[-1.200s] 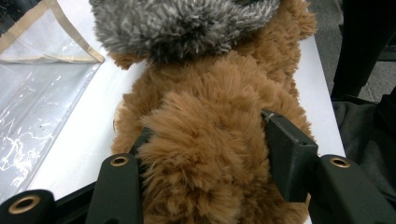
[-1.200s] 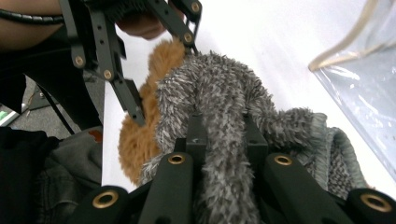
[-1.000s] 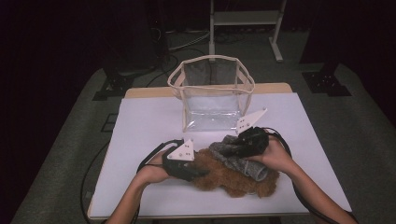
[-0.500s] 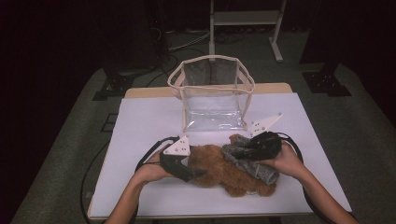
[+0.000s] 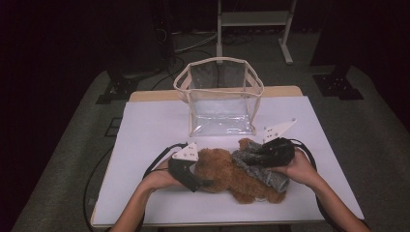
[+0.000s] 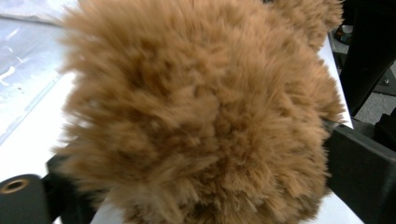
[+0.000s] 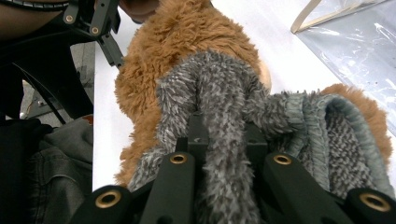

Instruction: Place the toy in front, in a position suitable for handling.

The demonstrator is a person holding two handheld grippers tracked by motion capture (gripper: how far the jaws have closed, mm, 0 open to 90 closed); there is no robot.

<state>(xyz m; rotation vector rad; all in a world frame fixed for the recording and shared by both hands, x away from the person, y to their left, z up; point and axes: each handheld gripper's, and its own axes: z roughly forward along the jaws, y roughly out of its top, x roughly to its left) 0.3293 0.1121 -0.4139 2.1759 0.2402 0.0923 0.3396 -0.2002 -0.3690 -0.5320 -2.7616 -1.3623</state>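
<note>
In the high view both forearms enter from the bottom edge and angle inward toward the lower middle of the frame, where a brown plush bear (image 5: 232, 176) lies on its side on the white desk (image 5: 145, 130). The left hand (image 5: 157, 180) rests low on the desk at the bear's left end, its left tool (image 5: 200, 182) pointing right into the fur. Its jaws have just been opening and now stand wide, with the bear's fluffy head between them in the left gripper view; whether the pads press on the fur I cannot tell. The right hand (image 5: 300, 169) sits right of centre, palm over the right tool (image 5: 251, 155), which points left. In the right gripper view its jaws are pinched narrow on a fold of grey knitted garment (image 7: 224, 121) draped over the bear. A clear bag (image 5: 220, 99) with cream trim stands upright above the bear, at the frame's centre. No writing is legible anywhere.
</note>
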